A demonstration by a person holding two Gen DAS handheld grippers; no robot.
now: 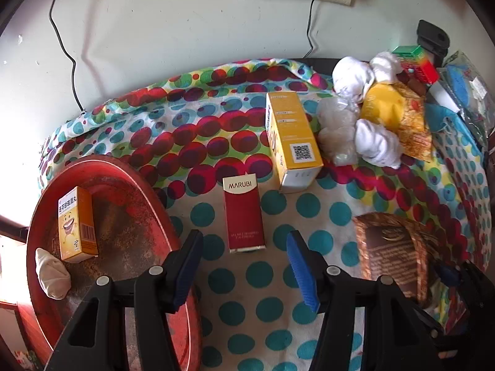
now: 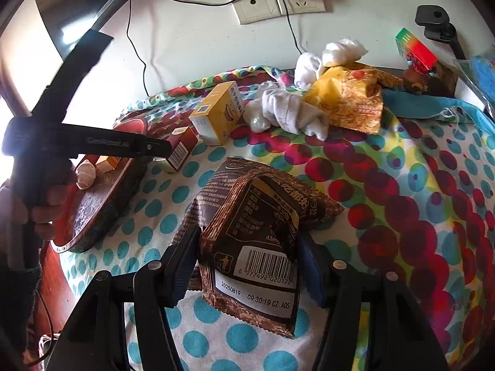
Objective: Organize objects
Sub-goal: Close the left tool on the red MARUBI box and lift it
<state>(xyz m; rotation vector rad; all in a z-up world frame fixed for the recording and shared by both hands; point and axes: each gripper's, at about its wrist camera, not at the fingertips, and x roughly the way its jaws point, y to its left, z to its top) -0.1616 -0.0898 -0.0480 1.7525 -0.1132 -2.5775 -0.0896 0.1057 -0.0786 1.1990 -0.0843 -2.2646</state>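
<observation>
From the left wrist camera, the left tongs (image 1: 246, 273) hang released, blue pads apart with nothing between them, over a surface covered by a bright polka-dot cloth (image 1: 324, 213). Just ahead of them lies a dark red rectangular carton marked MARUBI (image 1: 244, 216). Beyond it lies a long yellow cardboard box with a QR code (image 1: 292, 140). To the left, a round red tray (image 1: 102, 173) holds a small orange carton with a cartoon face (image 1: 77, 224) and a rolled cream sock (image 1: 51, 275). A brown foil snack packet (image 1: 393, 256) shows at the right.

From the right wrist camera, the right tongs (image 2: 247, 266) are clenched on that brown foil snack packet (image 2: 260, 247), barcode side facing the lens. Farther back sits a heap of white balled socks (image 2: 294, 114) and a yellow-and-brown printed snack bag (image 2: 349, 99). A hand (image 2: 46, 204) at the left grips the other tool's handle.
</observation>
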